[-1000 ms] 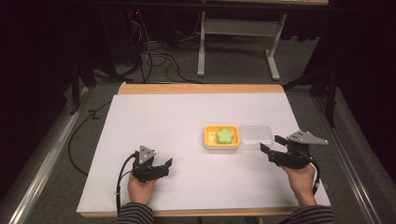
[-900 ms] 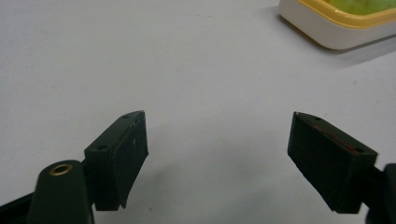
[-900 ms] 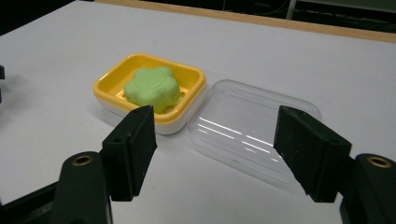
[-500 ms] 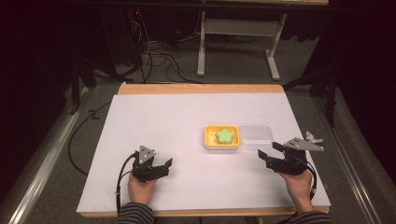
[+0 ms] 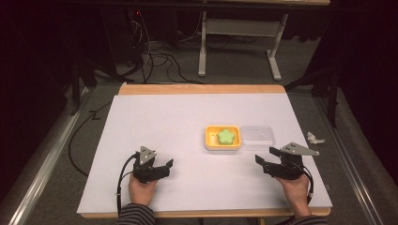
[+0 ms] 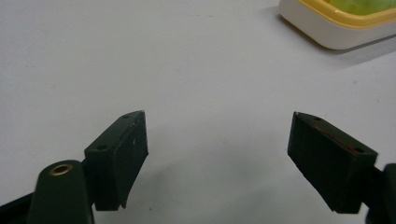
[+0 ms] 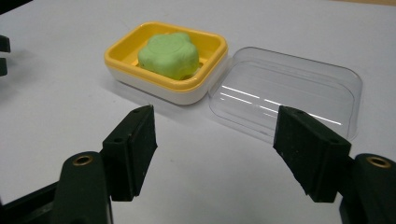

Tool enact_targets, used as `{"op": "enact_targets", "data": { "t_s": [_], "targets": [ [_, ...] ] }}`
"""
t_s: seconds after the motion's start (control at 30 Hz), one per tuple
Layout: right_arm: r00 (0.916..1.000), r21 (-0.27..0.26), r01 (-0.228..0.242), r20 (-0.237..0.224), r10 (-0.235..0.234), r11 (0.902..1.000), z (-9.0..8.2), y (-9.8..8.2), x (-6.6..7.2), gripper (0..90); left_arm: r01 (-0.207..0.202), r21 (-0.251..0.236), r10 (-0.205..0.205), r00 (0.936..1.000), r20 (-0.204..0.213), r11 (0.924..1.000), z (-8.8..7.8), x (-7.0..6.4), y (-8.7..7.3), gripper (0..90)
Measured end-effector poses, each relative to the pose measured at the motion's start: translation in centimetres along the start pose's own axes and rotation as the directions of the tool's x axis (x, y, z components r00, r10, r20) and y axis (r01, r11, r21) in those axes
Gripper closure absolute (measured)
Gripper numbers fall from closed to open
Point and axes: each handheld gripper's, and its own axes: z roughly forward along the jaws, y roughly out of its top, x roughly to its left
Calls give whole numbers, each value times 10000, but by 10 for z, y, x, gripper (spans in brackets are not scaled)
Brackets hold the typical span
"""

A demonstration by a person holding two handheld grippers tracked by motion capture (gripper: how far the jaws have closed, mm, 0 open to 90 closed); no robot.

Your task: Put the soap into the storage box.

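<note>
Covering almost the whole desk [image 5: 141,122] is a white sheet [image 5: 178,122]; a bare wooden strip shows along the far edge and a thinner one along the near edge. No brand, label or readable writing appears on any item.

Right of centre, toward the right edge, stands a yellow-rimmed soap dish [image 5: 210,138] with a white base. A green flower-shaped soap [image 5: 226,136] lies inside it. Touching the dish on its right side lies a clear plastic lid [image 5: 257,136], flat on the sheet, hollow side up.

The left gripper [image 5: 162,168] is held in the left hand [image 5: 141,190] near the near edge, left of centre, well apart from the dish. Its jaws are spread wide with nothing between them — in the left gripper view they sit low over bare sheet, and a corner of the dish shows at the top right.

The right gripper [image 5: 266,159] is held in the right hand [image 5: 294,187] near the near right corner, just short of the lid. Its jaws are likewise spread wide and empty; in the right gripper view the dish and lid lie just beyond the jaw tips, not touched.

Open room: the entire left half and the far half of the sheet are bare, as is the strip between the two grippers.

A small crumpled white scrap [image 5: 315,138] lies on the floor beyond the right edge.
</note>
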Motion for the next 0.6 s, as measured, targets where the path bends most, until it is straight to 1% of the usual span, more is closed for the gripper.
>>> {"op": "enact_targets", "data": {
  "t_s": [0.07,0.1,0.13,0.2,0.3,0.5,0.57,0.6],
  "targets": [
    [10000,32,12,-10,-12,10000,1,-1,1,303,11,-48,-10,10000,11,10000,0,0,0,206],
    [9999,44,104,-32,-104,9999,2,-2,2,303,12,-54,-12,10000,9,10000,0,-1,0,206],
    [10000,118,32,-23,-32,9999,3,-3,3,303,1,-33,-1,10000,6,10000,0,0,0,206],
    [9999,126,96,-49,-96,9999,5,-4,4,303,8,-24,-8,10000,12,10000,0,0,0,206],
    [10000,158,34,-88,-33,9999,7,-6,6,303,1,-12,-1,10000,3,10000,0,0,0,206],
    [9998,290,195,-86,-193,9994,13,-8,9,304,0,-37,0,10000,18,10000,0,0,0,206],
    [9998,341,141,-108,-138,9993,16,-10,11,305,-55,-43,55,10000,24,10000,-1,0,0,206],
    [9999,353,95,-124,-91,9993,17,-11,11,305,-10,-60,10,10000,24,10000,0,-1,0,206]
  ]
}}
